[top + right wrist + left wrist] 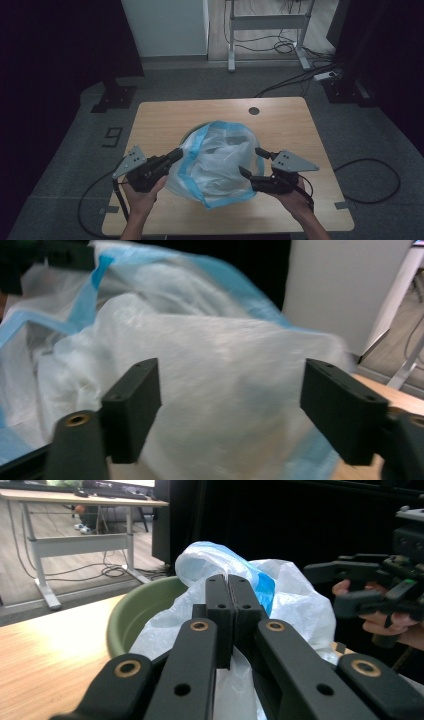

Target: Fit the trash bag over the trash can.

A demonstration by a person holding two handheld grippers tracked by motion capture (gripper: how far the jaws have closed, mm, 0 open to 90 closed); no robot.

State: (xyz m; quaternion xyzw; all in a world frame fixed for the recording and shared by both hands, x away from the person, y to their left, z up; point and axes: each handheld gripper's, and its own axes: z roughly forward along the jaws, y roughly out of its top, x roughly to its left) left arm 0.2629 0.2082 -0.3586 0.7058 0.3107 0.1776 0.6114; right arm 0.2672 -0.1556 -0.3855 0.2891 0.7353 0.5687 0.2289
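Your left gripper (230, 592) jaws pressed together on the plastic bag (290, 600), green bowl (135, 617) behind it on the wooden table (45, 650), your right gripper (345, 585) held wide open beyond.

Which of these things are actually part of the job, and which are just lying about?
In use:
plastic bag
green bowl under it
left gripper, shut on the bag
right gripper, open beside the bag

Lying about:
floor cables
desk frame
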